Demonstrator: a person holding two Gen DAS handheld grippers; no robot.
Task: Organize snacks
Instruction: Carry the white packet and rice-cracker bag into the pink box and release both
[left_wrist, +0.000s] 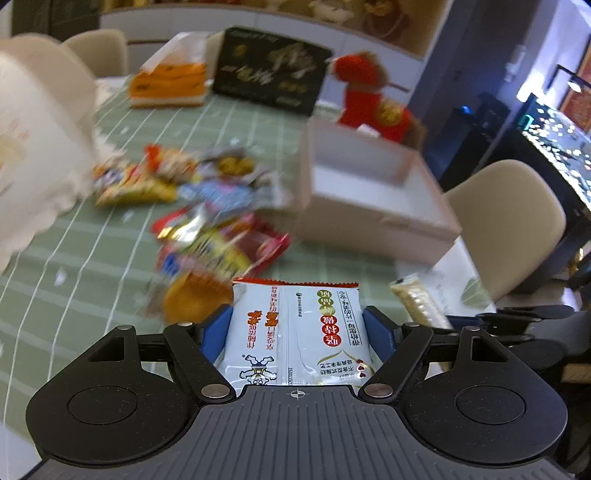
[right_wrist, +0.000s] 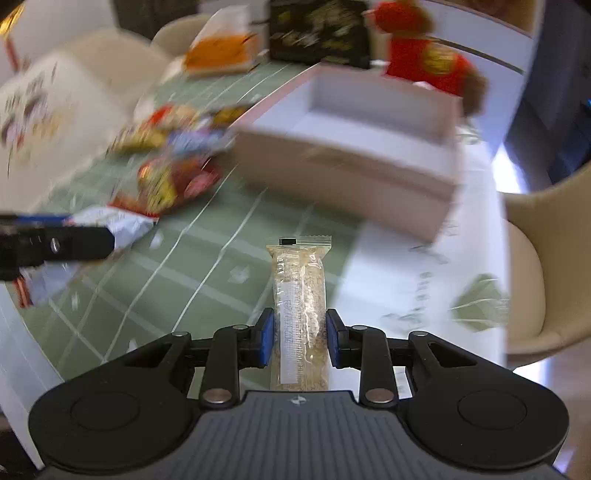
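My left gripper (left_wrist: 297, 328) is shut on a white snack packet (left_wrist: 295, 332) with red and green print, held above the table. In the right wrist view my right gripper (right_wrist: 300, 338) is shut on a long clear-wrapped grain bar (right_wrist: 300, 306), its blue pads pressing both sides. That bar (left_wrist: 417, 304) and the right gripper also show at the lower right of the left wrist view. The left gripper (right_wrist: 55, 240) with its white packet (right_wrist: 110, 225) shows at the left of the right wrist view. A pile of colourful snack packets (left_wrist: 207, 206) lies on the green checked tablecloth (left_wrist: 92, 266). An open white box (left_wrist: 373, 192) stands right of the pile.
A tissue pack (left_wrist: 168, 83), a black gift box (left_wrist: 269, 72) and a red plush toy (left_wrist: 373, 96) stand at the far side. A white bag (left_wrist: 33, 147) sits at the left. Beige chairs (left_wrist: 513, 221) ring the table.
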